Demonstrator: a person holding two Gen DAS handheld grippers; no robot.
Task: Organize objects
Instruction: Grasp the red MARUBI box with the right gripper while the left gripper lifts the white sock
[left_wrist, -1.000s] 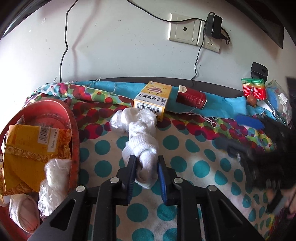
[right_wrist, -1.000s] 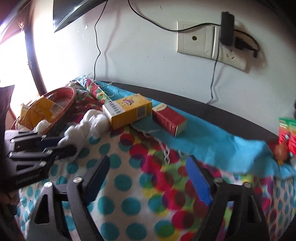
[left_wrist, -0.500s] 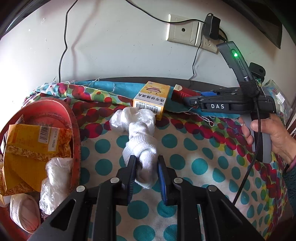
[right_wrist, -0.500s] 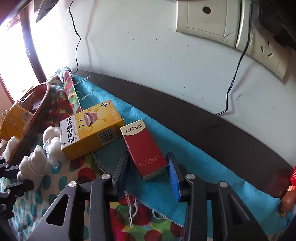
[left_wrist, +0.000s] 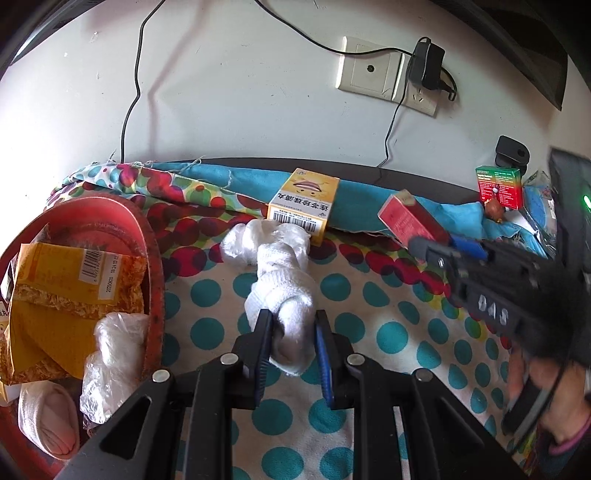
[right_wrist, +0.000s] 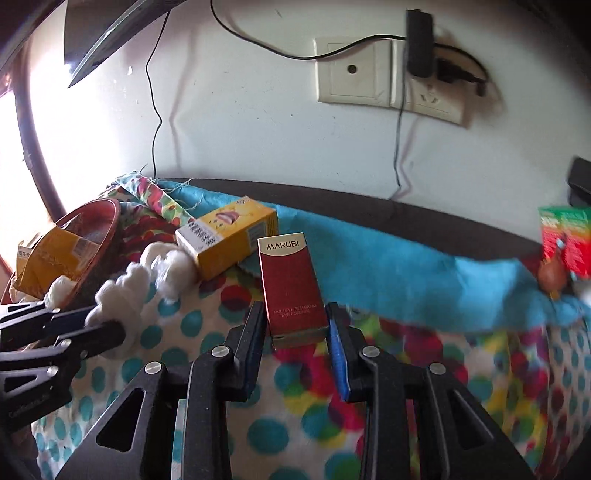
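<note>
Left tongs (left_wrist: 290, 332) clamped on white sock bundle (left_wrist: 284, 295), right tongs (right_wrist: 295, 325) closing around red Marubi box (right_wrist: 290, 288), lifted off polka-dot cloth (right_wrist: 406, 369)

The word "MARUBI" is being shown in white letters at the top of the red box (right_wrist: 291, 291). Lower on the same box, small pale letters can be read as "MULTIPLE REPAIRING EYE ESSENCE", though they are a bit blurred. The letters "DAS" are being shown in white on the black body of the right gripper (left_wrist: 493, 314). Chinese writing and a barcode are being shown on the yellow box (left_wrist: 301, 210). A barcode with small numbers is being shown on the orange packet (left_wrist: 77, 284), but the numbers are too small to be read surely.
</note>
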